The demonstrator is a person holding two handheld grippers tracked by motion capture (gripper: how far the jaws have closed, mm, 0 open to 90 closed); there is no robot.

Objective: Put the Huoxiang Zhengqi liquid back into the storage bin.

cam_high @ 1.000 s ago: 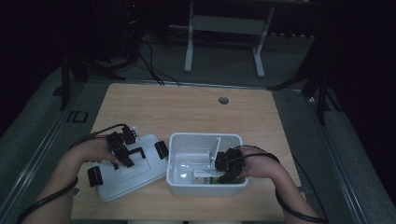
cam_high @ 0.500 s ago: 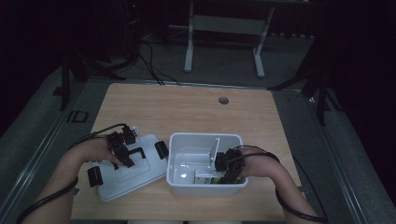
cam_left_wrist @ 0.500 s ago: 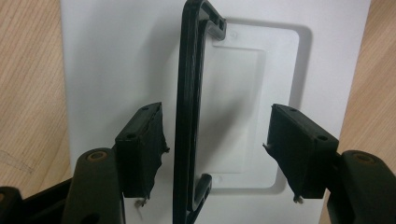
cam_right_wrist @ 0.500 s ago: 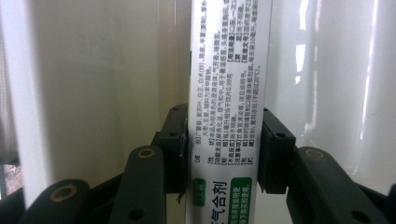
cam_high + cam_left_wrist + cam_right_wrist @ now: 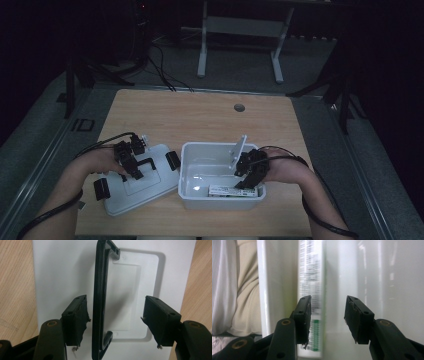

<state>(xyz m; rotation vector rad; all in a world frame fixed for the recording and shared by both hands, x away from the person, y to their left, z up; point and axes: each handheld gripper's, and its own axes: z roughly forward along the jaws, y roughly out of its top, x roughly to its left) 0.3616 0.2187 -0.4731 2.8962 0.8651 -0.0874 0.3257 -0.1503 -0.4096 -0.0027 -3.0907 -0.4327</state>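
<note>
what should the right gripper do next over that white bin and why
Probably lift clear of the white bin. The right gripper has just been opening, nothing is between its pads, and the labelled tube lies on the bin floor. The left gripper straddles the lid handle, ready.

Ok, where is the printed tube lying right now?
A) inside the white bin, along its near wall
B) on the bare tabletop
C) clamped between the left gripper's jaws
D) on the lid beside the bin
A: the high view shows the printed tube lying inside the white bin against its near wall, below the right gripper, whose jaws have just been opening and stand clear of it.
</note>
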